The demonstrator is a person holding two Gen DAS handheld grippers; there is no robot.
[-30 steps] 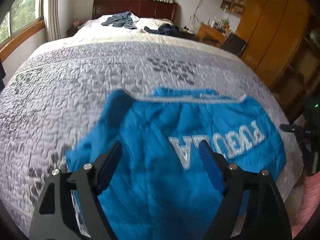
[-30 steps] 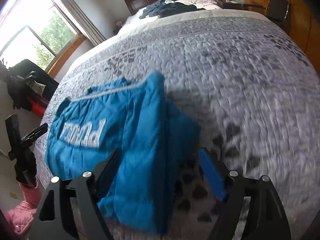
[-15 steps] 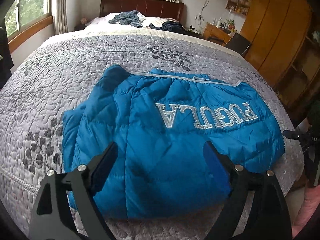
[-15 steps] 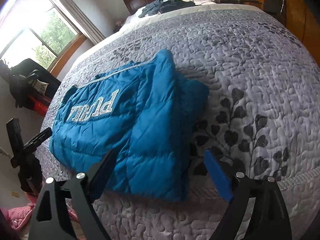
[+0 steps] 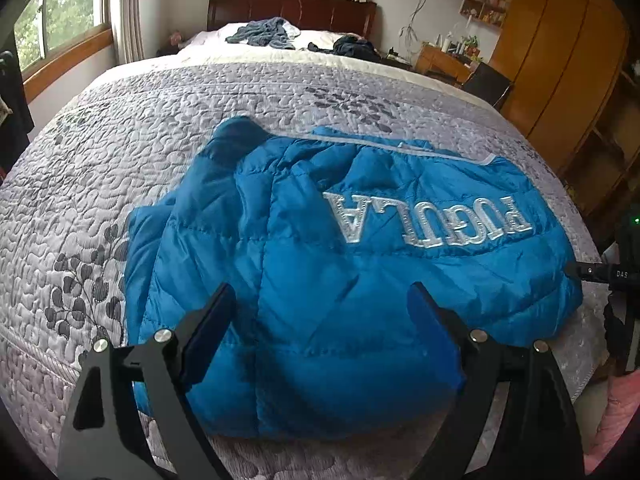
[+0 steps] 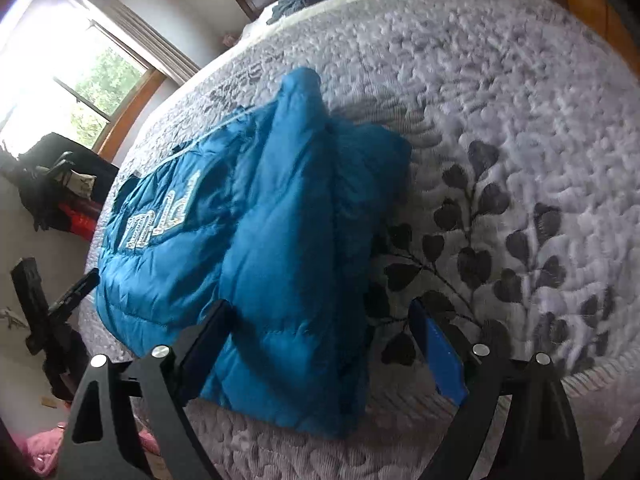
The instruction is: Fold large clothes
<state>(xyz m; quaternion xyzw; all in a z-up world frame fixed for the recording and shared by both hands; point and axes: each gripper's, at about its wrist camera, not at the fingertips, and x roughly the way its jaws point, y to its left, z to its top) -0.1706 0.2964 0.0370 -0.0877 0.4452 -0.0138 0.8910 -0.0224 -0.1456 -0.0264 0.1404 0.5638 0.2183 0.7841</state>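
Note:
A blue padded jacket (image 5: 320, 272) with white "PUGULA" lettering lies partly folded on the grey quilted bed (image 5: 120, 140), its back panel up. My left gripper (image 5: 322, 300) hovers open over the jacket's near edge with nothing between its fingers. In the right wrist view the same jacket (image 6: 260, 240) lies to the left, a doubled sleeve or side forming a ridge down its middle. My right gripper (image 6: 320, 320) is open, its left finger over the jacket's near corner and its right finger (image 6: 436, 340) over bare quilt.
More clothes (image 5: 264, 34) lie heaped by the wooden headboard. A wardrobe (image 5: 560, 60) and a small desk stand right of the bed. A tripod (image 6: 44, 312) and dark bags (image 6: 48, 184) stand by the window side. The quilt's leaf-patterned edge (image 6: 520, 240) is bare.
Both grippers have pulled back and lifted from the jacket, so more of it shows. The right wrist view has tilted and moved closer to the jacket's near corner. The jacket lies still.

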